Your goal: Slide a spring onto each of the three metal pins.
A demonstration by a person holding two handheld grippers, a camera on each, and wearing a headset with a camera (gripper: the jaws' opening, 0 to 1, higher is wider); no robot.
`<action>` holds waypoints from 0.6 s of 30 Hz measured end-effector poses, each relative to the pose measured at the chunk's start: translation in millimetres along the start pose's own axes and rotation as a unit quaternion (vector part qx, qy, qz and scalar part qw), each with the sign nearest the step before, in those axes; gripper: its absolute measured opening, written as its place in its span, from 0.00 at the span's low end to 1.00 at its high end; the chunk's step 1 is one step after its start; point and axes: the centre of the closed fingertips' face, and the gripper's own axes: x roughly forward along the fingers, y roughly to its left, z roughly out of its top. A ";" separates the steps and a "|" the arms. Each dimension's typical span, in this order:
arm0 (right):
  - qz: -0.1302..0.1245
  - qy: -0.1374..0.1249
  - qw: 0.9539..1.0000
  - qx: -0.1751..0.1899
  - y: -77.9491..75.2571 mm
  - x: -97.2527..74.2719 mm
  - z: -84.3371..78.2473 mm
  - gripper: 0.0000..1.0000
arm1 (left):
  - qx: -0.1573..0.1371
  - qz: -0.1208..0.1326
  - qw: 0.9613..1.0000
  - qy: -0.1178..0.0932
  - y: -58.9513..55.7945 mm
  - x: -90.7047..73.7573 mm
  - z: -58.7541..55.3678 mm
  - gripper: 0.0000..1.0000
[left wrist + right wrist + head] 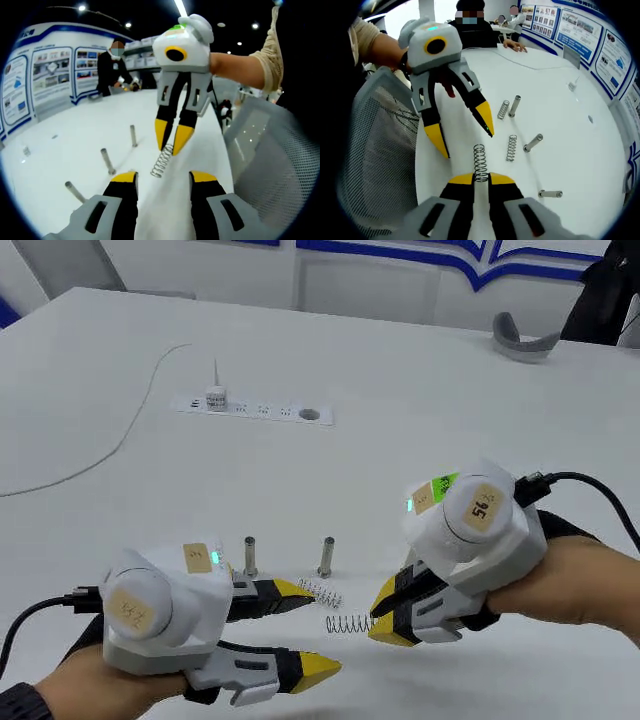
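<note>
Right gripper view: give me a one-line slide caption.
Right gripper pinches a spring by its end, facing the open left gripper; three bare pins stand on the table.
</note>
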 end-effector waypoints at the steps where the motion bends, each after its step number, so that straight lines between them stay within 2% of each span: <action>1: 0.001 -0.001 1.000 -0.002 0.9 -0.2 1.4 0.11 | 0.002 -0.001 1.000 0.001 -0.7 0.5 -0.2 0.41; 6: 0.008 0.003 1.000 -0.015 6.4 0.1 5.5 0.11 | 0.016 -0.003 1.000 0.006 -2.6 3.8 -1.4 0.37; 18: 0.017 0.014 0.999 -0.026 12.4 -0.3 7.1 0.11 | 0.058 -0.002 0.998 0.013 -4.7 8.7 -4.4 0.17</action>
